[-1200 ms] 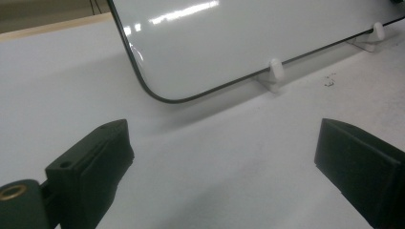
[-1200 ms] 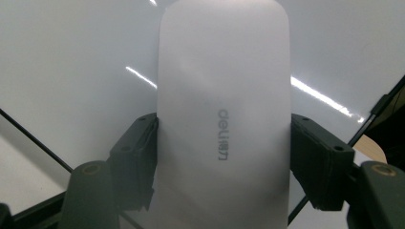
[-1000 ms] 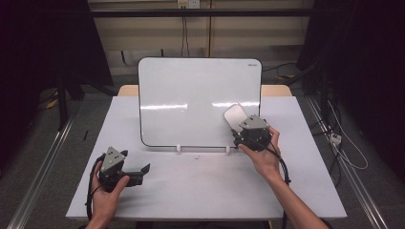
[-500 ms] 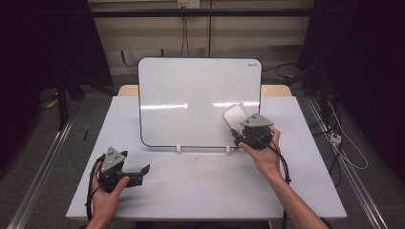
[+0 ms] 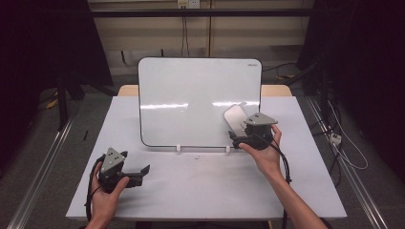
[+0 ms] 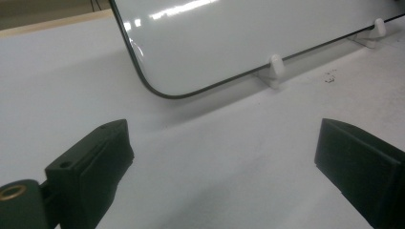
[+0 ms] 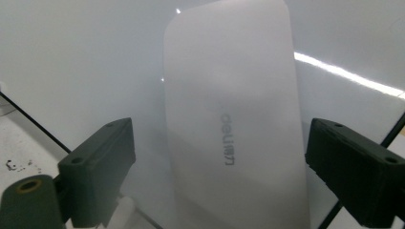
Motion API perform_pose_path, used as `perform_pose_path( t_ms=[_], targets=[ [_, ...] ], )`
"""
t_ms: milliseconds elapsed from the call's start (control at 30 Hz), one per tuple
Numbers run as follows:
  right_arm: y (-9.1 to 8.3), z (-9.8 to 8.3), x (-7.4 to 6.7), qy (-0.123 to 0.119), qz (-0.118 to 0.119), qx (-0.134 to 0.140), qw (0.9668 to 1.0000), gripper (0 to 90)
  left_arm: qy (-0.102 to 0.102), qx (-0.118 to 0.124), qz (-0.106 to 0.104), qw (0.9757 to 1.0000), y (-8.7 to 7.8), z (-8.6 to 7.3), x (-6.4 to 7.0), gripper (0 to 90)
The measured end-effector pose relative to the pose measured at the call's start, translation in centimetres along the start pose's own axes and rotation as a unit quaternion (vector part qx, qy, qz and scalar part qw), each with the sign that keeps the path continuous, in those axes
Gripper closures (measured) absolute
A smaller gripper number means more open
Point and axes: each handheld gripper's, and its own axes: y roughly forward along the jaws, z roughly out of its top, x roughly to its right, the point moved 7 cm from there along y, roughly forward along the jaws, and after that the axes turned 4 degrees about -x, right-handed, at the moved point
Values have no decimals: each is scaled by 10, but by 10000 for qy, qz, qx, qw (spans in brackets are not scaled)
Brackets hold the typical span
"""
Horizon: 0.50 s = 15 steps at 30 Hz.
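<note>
White table (image 5: 205, 191), eraser (image 7: 234, 119) flat on whiteboard (image 5: 191, 95) (long axis upright), right gripper (image 5: 239, 138) jaws just opened, left gripper (image 5: 143, 171) jaws apart.

The white eraser (image 7: 234, 119) carries the pale grey brand "deli", followed by small characters too faint to read, printed lengthwise along its face. On the whiteboard (image 5: 191, 95), a tiny dark mark at two o'clock stays illegible.
</note>
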Motion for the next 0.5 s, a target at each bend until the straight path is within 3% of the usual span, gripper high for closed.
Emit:
perform_pose_path(
  t_ms=[500],
  targets=[
    [-14, -1, 2, 299, 255, 56, 9992, 53, -72, 59, -18, 10000, 1, 2, 0, 52]
  ],
)
